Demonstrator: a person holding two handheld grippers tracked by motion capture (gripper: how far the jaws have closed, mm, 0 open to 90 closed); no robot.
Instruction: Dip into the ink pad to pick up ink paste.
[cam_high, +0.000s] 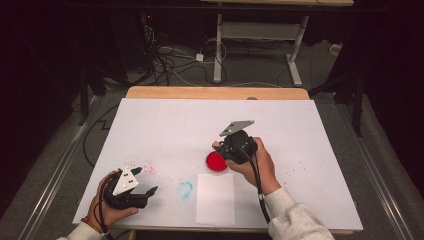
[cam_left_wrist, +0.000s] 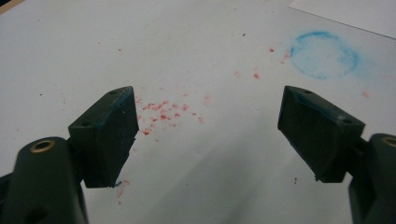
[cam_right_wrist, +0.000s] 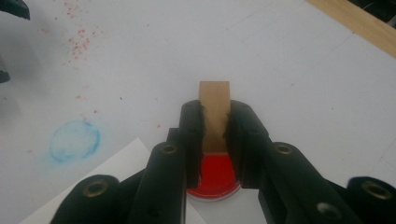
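Right hand-held gripper pinches light, stiff wooden stamp mid-handle over red ink pad; left hand-held gripper idle, wide.

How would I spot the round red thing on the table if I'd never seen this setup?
Start at the white sheet covering the table, then find the small white paper near its front edge. The red dish sits just beyond that paper's far edge, under the right gripper, which clamps a small wooden block. It is solid, bright red, unlike the faint blue ring stain nearby.
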